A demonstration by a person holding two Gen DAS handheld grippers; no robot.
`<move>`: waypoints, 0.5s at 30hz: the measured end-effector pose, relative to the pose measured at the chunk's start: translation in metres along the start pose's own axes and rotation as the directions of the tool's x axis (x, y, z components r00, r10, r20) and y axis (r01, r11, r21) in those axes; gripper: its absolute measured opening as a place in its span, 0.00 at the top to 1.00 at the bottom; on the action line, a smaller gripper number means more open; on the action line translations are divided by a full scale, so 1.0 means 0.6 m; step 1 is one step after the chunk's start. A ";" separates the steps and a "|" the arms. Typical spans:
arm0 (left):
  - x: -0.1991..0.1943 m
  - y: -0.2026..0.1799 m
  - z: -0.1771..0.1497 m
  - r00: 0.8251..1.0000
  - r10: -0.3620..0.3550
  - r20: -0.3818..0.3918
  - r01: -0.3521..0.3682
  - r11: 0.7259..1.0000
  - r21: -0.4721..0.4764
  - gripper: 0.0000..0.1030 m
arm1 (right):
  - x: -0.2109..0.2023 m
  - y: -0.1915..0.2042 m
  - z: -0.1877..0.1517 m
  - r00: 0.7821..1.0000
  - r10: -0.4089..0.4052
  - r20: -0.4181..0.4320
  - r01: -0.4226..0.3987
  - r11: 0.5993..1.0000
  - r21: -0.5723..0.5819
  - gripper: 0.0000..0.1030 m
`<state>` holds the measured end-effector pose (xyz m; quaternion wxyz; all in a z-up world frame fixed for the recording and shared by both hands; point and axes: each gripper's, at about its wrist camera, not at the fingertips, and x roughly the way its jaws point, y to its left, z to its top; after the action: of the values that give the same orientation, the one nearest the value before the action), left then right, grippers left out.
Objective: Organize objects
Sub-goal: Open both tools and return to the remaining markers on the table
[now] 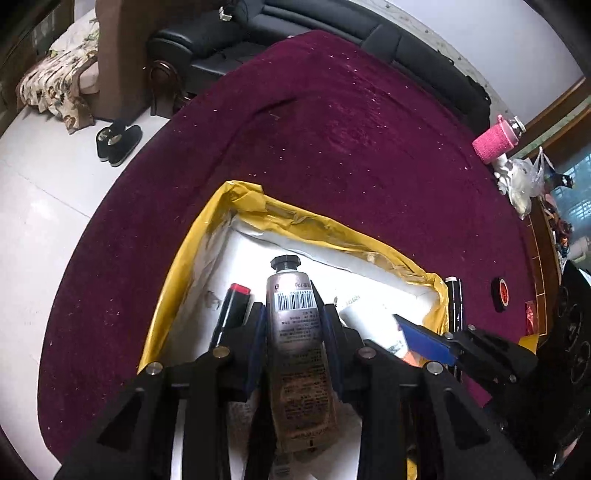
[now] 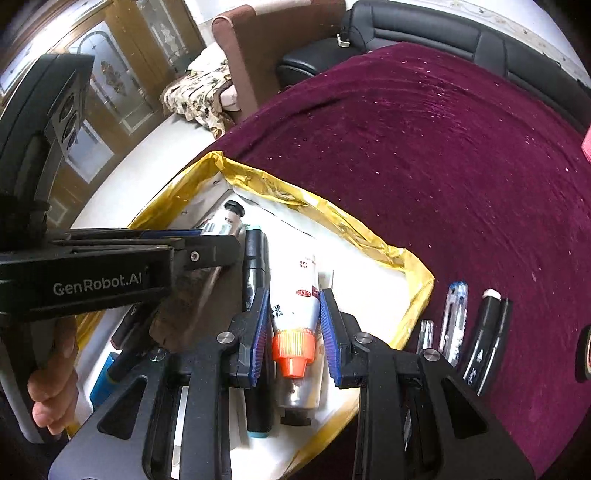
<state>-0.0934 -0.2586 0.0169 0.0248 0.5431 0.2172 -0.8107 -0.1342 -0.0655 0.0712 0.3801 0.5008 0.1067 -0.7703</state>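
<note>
A white box with yellow taped rim (image 1: 207,236) (image 2: 369,236) sits on the maroon tablecloth. My left gripper (image 1: 291,314) is shut on a silver-pink cream tube with a black cap (image 1: 295,325), held over the box; the tube also shows in the right wrist view (image 2: 221,221). My right gripper (image 2: 293,325) is open, its blue pads either side of a white tube with an orange cap (image 2: 297,317) lying in the box. A black marker with teal ends (image 2: 255,266) and a red-tipped black marker (image 1: 232,306) also lie in the box.
Right of the box on the cloth lie a clear pen (image 2: 456,321), a small clear item (image 2: 424,336) and a black marker (image 2: 484,332). A black tape roll (image 1: 501,291) and a pink-wrapped bottle (image 1: 496,138) stand at the right. A black sofa (image 1: 332,22) borders the table.
</note>
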 end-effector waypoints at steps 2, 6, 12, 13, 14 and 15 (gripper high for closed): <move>0.000 0.004 0.001 1.000 -0.018 0.001 0.018 1.000 -0.012 0.70 | 0.002 0.006 0.002 1.000 0.002 -0.004 -0.003 1.000 -0.014 0.73; -0.010 0.008 -0.002 0.996 -0.084 0.014 0.085 0.996 -0.037 0.60 | -0.003 0.009 0.000 1.000 0.012 0.009 -0.012 1.000 -0.011 0.73; -0.063 0.001 -0.021 0.985 -0.122 0.118 0.130 0.989 -0.068 0.44 | -0.053 -0.006 -0.025 0.995 0.055 0.087 -0.060 0.997 0.054 0.71; -0.072 -0.003 -0.026 0.984 -0.120 0.134 0.131 0.989 -0.069 0.44 | -0.066 -0.010 -0.033 0.992 0.070 0.101 -0.077 0.995 0.066 0.71; -0.082 -0.008 -0.032 0.981 -0.117 0.153 0.129 0.989 -0.071 0.44 | -0.082 -0.016 -0.044 0.990 0.085 0.114 -0.095 0.992 0.082 0.71; -0.094 -0.016 -0.041 0.977 -0.113 0.179 0.127 0.990 -0.069 0.43 | -0.096 -0.024 -0.054 0.987 0.093 0.129 -0.106 0.990 0.098 0.71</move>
<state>-0.0519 -0.2515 0.0627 0.0164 0.4547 0.2786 -0.8458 -0.1095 -0.0103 0.1017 0.3972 0.4759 0.0175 -0.7845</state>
